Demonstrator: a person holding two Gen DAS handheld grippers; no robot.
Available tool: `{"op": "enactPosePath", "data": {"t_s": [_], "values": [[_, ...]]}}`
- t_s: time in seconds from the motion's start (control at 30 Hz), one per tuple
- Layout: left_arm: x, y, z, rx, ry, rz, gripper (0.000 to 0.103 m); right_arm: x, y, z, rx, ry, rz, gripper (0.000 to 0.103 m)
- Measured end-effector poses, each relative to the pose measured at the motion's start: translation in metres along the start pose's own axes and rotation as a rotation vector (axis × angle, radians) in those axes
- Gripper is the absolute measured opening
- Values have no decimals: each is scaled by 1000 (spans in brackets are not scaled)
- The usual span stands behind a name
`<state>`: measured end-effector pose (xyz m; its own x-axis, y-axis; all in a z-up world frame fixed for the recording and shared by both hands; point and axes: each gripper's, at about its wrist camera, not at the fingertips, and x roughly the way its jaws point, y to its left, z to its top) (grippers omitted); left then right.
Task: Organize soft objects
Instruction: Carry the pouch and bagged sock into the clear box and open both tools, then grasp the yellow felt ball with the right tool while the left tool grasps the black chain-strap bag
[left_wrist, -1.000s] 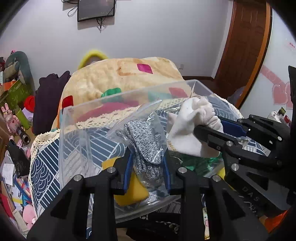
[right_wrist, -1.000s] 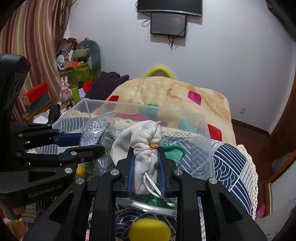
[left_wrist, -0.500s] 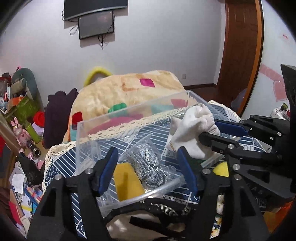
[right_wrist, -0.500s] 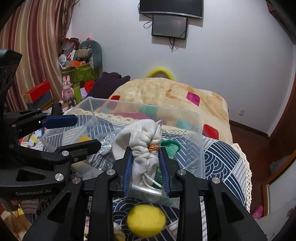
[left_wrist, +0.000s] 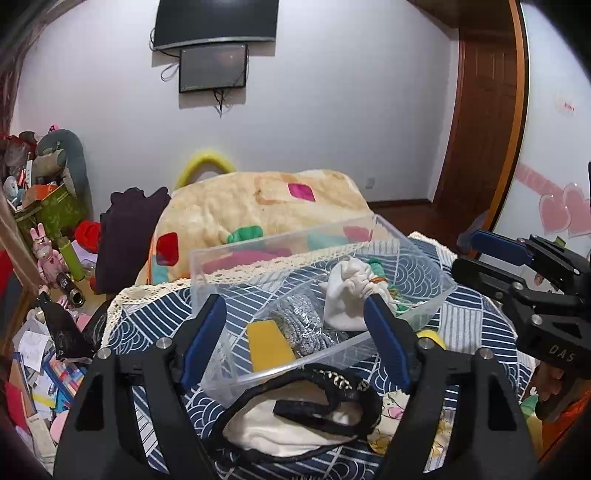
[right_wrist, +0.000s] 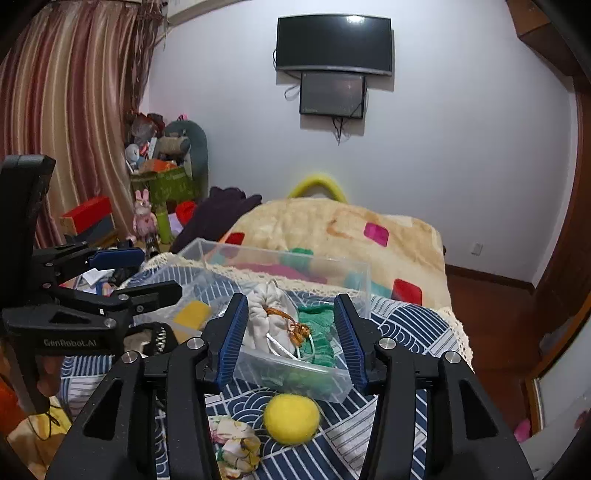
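A clear plastic bin (left_wrist: 424, 258) (right_wrist: 364, 277) stands on the blue patterned cloth. Inside lie a white drawstring pouch (left_wrist: 347, 295) (right_wrist: 267, 317), a bagged grey knit item (left_wrist: 303, 325), a yellow sponge (left_wrist: 269, 347) (right_wrist: 192, 312) and a green knit piece (right_wrist: 317, 325). My left gripper (left_wrist: 295, 339) is open and empty, above the bin's near edge. My right gripper (right_wrist: 290, 332) is open and empty, just behind the pouch. A yellow ball (right_wrist: 291, 422) and a floral cloth wad (right_wrist: 234, 446) lie in front of the bin. A cream bag with black trim (left_wrist: 303, 417) lies under the left gripper.
A beige blanket pile (left_wrist: 258, 210) (right_wrist: 332, 229) rises behind the bin. Toys, boxes and papers clutter the left side (left_wrist: 48, 240) (right_wrist: 155, 184). A wooden door (left_wrist: 484, 129) is at the right.
My right gripper opened and let the white pouch drop into the bin. My left gripper, which had released the grey knit bag, opened wider. Both grippers pulled back and up.
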<state>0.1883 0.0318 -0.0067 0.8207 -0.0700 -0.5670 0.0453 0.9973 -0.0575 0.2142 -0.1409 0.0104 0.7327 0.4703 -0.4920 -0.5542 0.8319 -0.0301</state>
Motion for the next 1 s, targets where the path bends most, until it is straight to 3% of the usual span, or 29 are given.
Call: {"op": "enactPosePath", "data": {"t_s": [0.07, 0.17, 0.37, 0.57, 0.7, 0.83, 1.0], "values": [[-9, 2, -1, -3, -18, 4, 83, -6, 0, -1, 7, -19, 2, 54], [-23, 5, -4, 0, -54, 24, 94, -13, 3, -5, 3, -37, -14, 55], [-43, 9, -20, 18, -100, 73, 102, -17, 2, -20, 4, -25, -26, 64], [-30, 8, -48, 0, -38, 85, 102, -6, -1, -44, 18, 33, -30, 64], [-10, 8, -63, -78, 36, 27, 102, 2, -1, -58, 20, 77, -41, 64], [2, 0, -71, -138, 52, -12, 102, 9, -5, -69, 37, 116, -34, 64], [17, -15, -76, -104, 77, -10, 102, 14, -5, -75, 38, 144, -34, 64]]}}
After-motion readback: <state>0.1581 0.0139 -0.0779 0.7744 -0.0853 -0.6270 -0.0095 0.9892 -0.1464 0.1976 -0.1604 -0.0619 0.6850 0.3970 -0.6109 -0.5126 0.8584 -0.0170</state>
